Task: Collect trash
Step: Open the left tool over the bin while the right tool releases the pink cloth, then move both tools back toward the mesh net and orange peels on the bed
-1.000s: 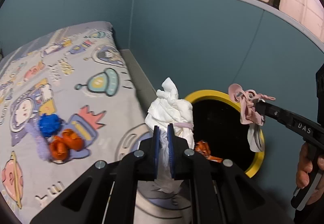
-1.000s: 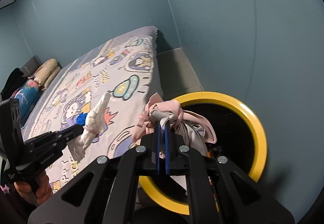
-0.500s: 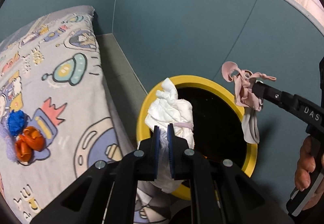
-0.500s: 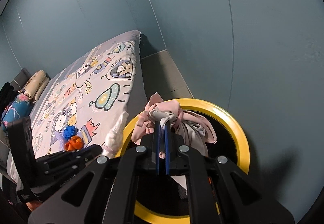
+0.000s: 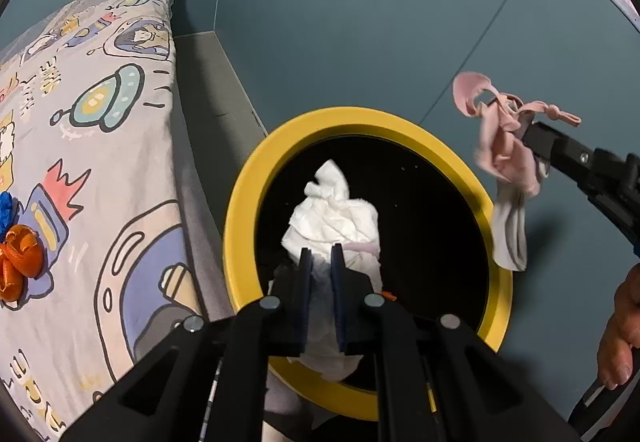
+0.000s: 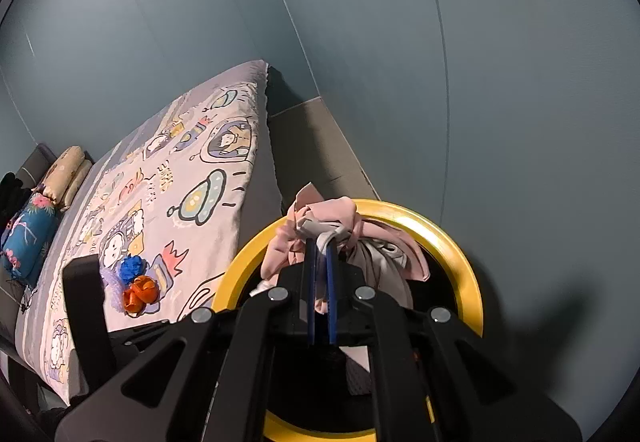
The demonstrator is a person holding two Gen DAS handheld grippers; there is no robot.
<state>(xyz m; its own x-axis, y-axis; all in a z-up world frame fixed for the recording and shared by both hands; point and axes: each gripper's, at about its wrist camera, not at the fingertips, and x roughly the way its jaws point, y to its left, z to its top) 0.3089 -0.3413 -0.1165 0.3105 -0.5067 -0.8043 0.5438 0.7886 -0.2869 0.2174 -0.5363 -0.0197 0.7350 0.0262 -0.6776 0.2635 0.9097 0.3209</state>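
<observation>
Two soft, light wads stayed pinched: white tissue in the left gripper, pink cloth in the right gripper, both at mid-frame.

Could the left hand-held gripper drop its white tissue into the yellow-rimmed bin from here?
Probably yes: the left hand-held gripper holds the white tissue over the yellow-rimmed bin, with nothing covering its opening.

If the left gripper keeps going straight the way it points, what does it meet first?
Probably the dark inside of the yellow-rimmed bin. The left gripper, shut on white crumpled paper, aims into the opening, and nothing else shows in its line. How deep the bin goes is unclear.
</observation>
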